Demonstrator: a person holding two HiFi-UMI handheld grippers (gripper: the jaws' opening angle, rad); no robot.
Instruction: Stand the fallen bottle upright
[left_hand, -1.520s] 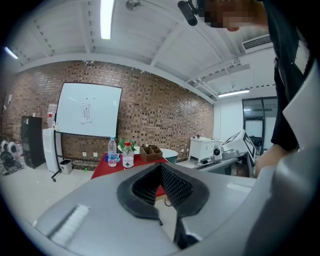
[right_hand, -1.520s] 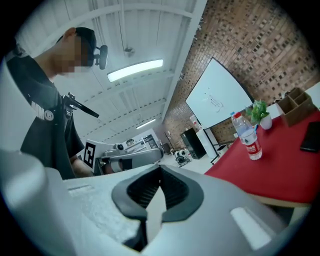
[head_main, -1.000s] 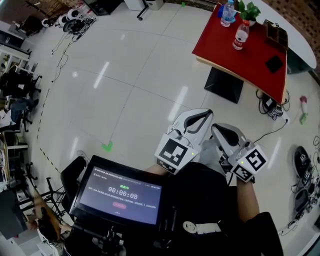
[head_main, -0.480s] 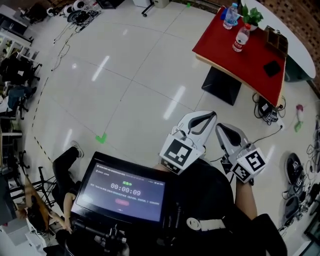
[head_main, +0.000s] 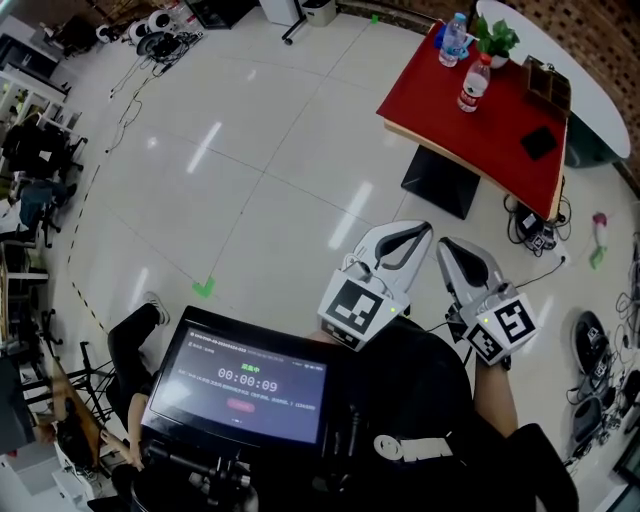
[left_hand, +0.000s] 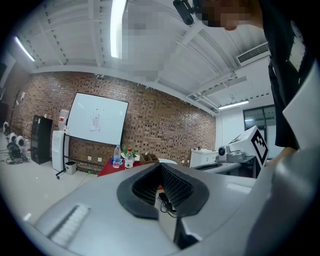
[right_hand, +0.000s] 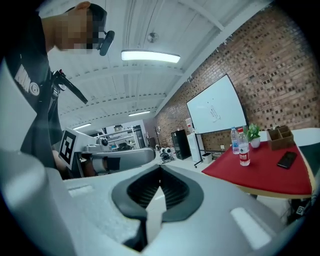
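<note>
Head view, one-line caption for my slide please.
Left gripper and right gripper, both shut and empty, held near a monitor, far from a red table bearing two upright bottles.

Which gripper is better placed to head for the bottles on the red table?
Right, probably. The right gripper is on the side nearer the red table, and its view shows the clear plastic bottles larger. The left gripper is likewise shut and empty.

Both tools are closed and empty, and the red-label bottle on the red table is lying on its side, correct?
No: the red-label bottle stands upright on the red table, as the right gripper view shows. The left tool and the right tool are closed and empty, as you say.
</note>
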